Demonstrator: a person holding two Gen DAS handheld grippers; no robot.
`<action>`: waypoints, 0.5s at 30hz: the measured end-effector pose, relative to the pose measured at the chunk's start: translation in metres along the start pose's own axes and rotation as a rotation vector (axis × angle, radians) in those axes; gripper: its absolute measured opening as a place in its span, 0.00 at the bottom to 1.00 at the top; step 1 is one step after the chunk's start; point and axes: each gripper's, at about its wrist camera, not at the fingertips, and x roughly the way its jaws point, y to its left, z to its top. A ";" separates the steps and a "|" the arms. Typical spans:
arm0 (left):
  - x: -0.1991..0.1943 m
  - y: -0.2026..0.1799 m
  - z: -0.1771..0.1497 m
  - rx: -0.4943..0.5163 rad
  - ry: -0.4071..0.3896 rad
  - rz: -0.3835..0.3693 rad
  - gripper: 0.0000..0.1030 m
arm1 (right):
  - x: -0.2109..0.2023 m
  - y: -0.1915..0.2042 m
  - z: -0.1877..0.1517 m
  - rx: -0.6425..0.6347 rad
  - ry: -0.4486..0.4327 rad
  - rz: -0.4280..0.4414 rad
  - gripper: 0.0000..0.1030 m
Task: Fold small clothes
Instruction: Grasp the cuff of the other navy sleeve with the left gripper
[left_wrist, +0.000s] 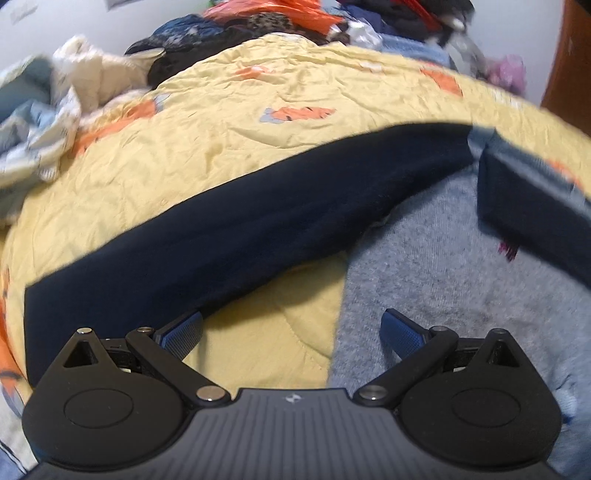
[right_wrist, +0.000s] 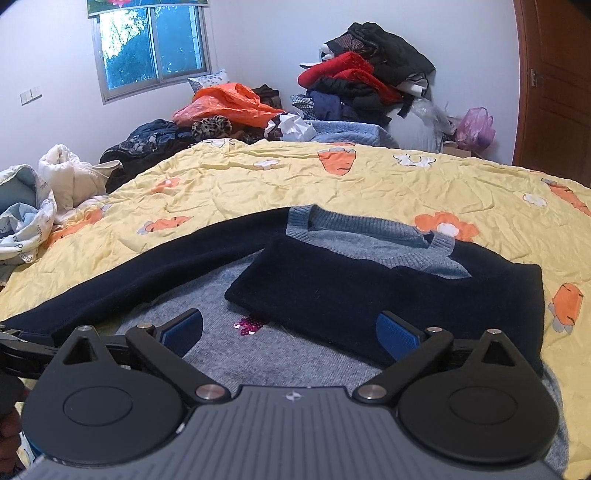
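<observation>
A small sweater (right_wrist: 295, 354) with a grey-blue body and navy sleeves lies flat on the yellow quilt (right_wrist: 332, 184). Its right sleeve (right_wrist: 369, 295) is folded across the chest below the ribbed collar (right_wrist: 369, 229). The left sleeve (left_wrist: 240, 225) stretches straight out to the left. A pink sequin patch (right_wrist: 251, 325) shows on the chest. My right gripper (right_wrist: 290, 332) hovers open over the sweater's body, nothing between its blue pads. My left gripper (left_wrist: 291, 334) is open too, low over the hem edge and quilt just below the left sleeve.
Loose light clothes (right_wrist: 33, 210) lie at the quilt's left edge. Heaps of dark and red clothes (right_wrist: 369, 81) and an orange plastic bag (right_wrist: 229, 103) sit behind the bed. A window (right_wrist: 151, 44) is in the far wall and a wooden door (right_wrist: 554, 92) at right.
</observation>
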 end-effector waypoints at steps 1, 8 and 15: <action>-0.002 0.006 -0.002 -0.032 0.000 -0.017 1.00 | 0.001 0.000 0.000 0.000 0.001 0.003 0.98; -0.013 0.060 -0.027 -0.273 0.010 -0.069 1.00 | 0.003 0.011 -0.005 -0.015 0.010 0.023 0.98; -0.022 0.125 -0.059 -0.612 -0.111 -0.271 1.00 | 0.006 0.015 -0.007 -0.016 0.022 0.036 0.98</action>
